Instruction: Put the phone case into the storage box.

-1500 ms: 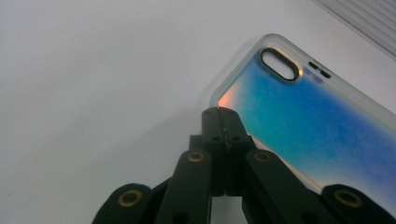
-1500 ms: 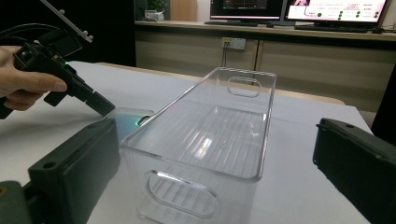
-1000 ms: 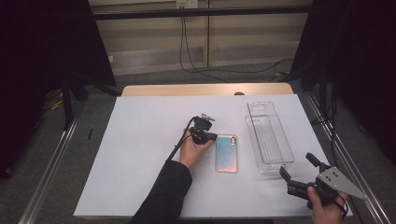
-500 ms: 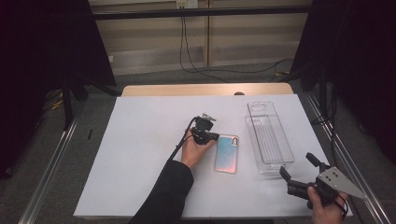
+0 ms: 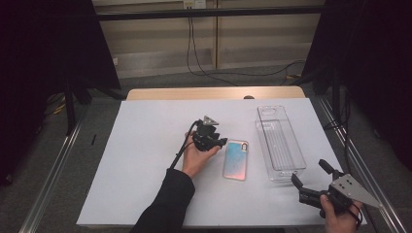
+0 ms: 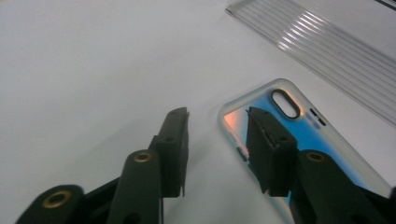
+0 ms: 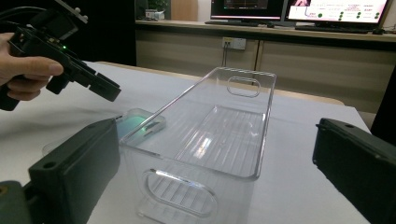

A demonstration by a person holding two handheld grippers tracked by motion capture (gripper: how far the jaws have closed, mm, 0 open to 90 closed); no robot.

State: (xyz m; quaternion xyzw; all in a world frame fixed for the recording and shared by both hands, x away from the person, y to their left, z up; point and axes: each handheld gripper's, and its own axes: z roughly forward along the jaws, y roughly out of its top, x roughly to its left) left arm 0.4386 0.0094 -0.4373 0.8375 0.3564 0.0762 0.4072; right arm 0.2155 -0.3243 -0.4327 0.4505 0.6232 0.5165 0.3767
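Left claw spread beside phone case; right claw spread short of clear bin

On the white desk (image 5: pixel 145 160) my left claw (image 5: pixel 221 142) sits near the centre, its jaws having just been opening; they now stand apart with nothing pinched, one over bare desk, the other above the near left edge of the phone case (image 5: pixel 236 159). The case lies flat just right of that claw, iridescent blue, camera cut-out at its far end, nothing touching it that I can see. Right of the case and close beside it stands the clear plastic bin (image 5: pixel 280 143), upright, long side running away from me, empty. At the desk's near right corner my right claw (image 5: pixel 311 179) is spread wide, nothing between its jaws, pointed toward the bin's near end and apart from it
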